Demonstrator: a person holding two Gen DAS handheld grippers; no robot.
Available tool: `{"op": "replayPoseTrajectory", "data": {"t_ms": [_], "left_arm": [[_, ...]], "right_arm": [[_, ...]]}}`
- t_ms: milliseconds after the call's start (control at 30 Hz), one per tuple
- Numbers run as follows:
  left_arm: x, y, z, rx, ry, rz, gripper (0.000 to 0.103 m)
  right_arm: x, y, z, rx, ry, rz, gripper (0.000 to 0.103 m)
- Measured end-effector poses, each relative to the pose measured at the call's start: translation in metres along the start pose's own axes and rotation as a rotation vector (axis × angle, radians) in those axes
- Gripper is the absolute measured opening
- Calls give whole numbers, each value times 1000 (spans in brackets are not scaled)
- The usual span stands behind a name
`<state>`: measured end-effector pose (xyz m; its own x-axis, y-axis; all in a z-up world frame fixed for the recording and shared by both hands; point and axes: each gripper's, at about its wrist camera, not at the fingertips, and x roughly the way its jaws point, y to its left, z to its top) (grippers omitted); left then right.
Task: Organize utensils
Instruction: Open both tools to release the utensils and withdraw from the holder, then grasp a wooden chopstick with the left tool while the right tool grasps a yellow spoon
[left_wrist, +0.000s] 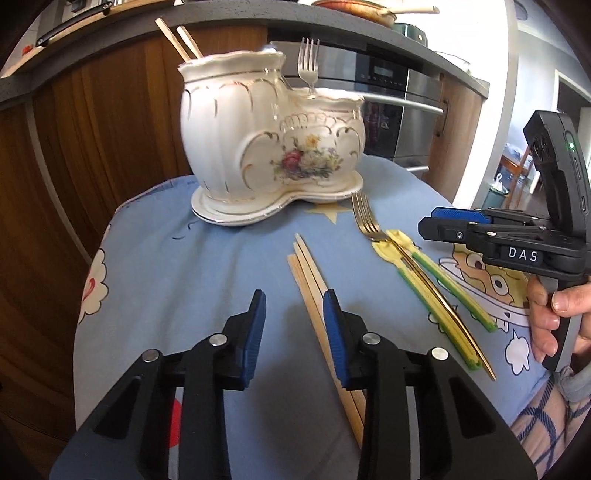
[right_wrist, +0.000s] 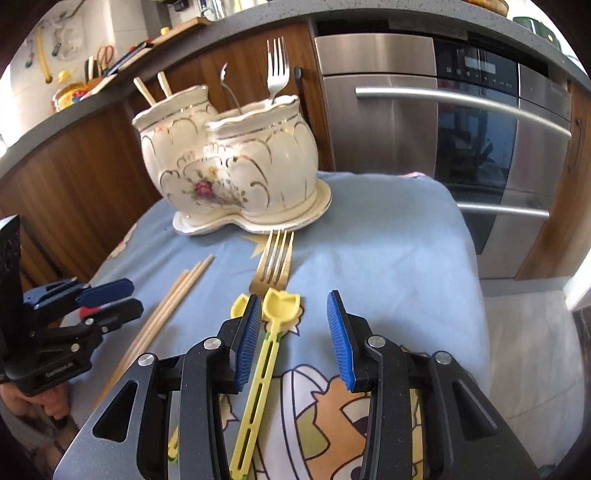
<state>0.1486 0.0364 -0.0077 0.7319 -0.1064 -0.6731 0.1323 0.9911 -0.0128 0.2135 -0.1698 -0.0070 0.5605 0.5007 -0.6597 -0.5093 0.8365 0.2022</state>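
A white floral ceramic utensil holder (left_wrist: 273, 147) (right_wrist: 236, 166) stands at the far side of the blue cloth, holding two chopsticks (left_wrist: 181, 40), a silver fork (left_wrist: 308, 62) (right_wrist: 277, 66) and a spoon (right_wrist: 227, 86). On the cloth lie wooden chopsticks (left_wrist: 317, 295) (right_wrist: 173, 299), a gold fork (left_wrist: 365, 218) (right_wrist: 273, 262) and two yellow-green plastic utensils (left_wrist: 424, 280) (right_wrist: 266, 354). My left gripper (left_wrist: 294, 314) (right_wrist: 107, 295) is open and empty, its right finger over the chopsticks. My right gripper (right_wrist: 291, 325) (left_wrist: 436, 218) is open and empty over a yellow utensil.
The blue cartoon-print cloth (left_wrist: 184, 266) (right_wrist: 388, 240) covers a small raised surface with drop-offs on all sides. Wooden cabinets (left_wrist: 92, 129) and a stainless oven (right_wrist: 443, 129) stand behind it under a grey countertop (right_wrist: 92, 96).
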Motion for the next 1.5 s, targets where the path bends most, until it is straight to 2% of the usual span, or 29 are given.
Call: {"op": "replayPoseTrajectory", "data": {"t_ms": [133,400,933,1100,1167,1267,1500], "left_arm": [[10,-3,-4,10,59,-17,26],[15,3,-5,-20,71,-29,25],[16,6,-5,-39,77,-4,24],[18,4,-2,-14,99,1,24],[19,3,0,7,121,-2,24],[20,7,5,29,171,-31,24],[20,7,15,154,332,-85,24]], "right_arm": [[2,-1,2,-2,16,7,38],[6,3,0,-24,43,6,38],[6,13,-9,-77,99,-23,38],[7,23,-15,-138,122,-55,31],[7,27,-16,-170,127,-60,27],[6,25,-14,-206,154,-37,27],[11,13,2,-305,322,36,25]]}}
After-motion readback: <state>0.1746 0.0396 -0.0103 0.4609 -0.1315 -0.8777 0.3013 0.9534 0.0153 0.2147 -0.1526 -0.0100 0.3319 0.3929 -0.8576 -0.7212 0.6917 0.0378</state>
